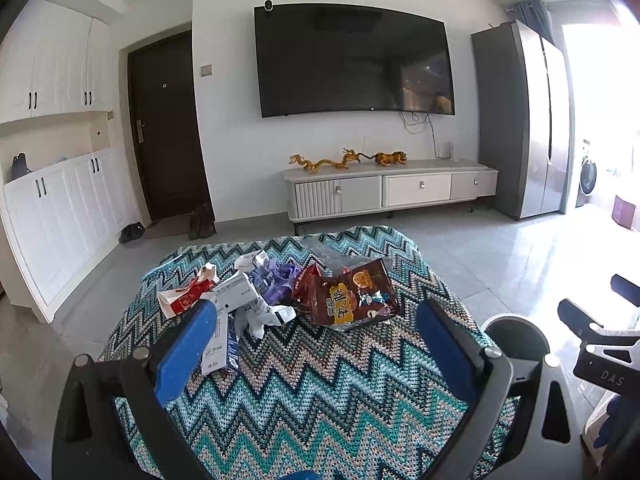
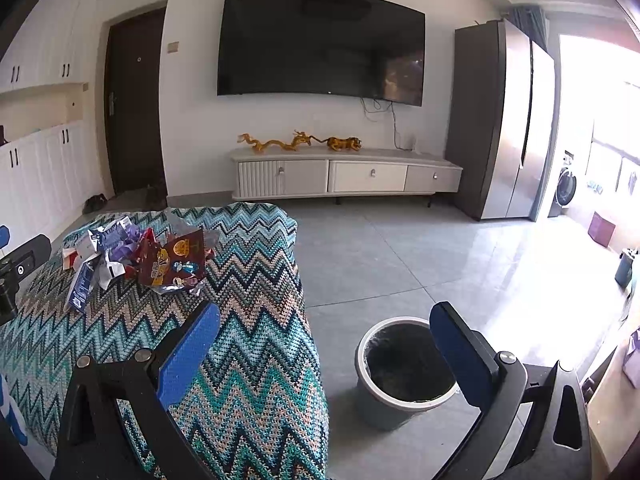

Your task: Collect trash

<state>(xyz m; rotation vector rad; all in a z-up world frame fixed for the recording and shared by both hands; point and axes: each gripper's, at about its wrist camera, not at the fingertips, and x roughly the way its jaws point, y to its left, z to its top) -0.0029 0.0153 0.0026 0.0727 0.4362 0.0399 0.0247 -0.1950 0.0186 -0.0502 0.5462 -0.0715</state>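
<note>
Crumpled, colourful trash [image 1: 280, 300] heaps mid-frame on the surface [image 1: 320, 392], just beyond the left tool [image 1: 316, 320], both tools spread apart, empty.

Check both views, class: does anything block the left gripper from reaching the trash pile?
Nothing visible does. Only bare zigzag blanket lies between the open left gripper and the trash pile.

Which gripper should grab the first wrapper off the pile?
Left. The left gripper is open and faces the trash pile directly; the right gripper, also open, sits off the table's edge by the bin.
</note>
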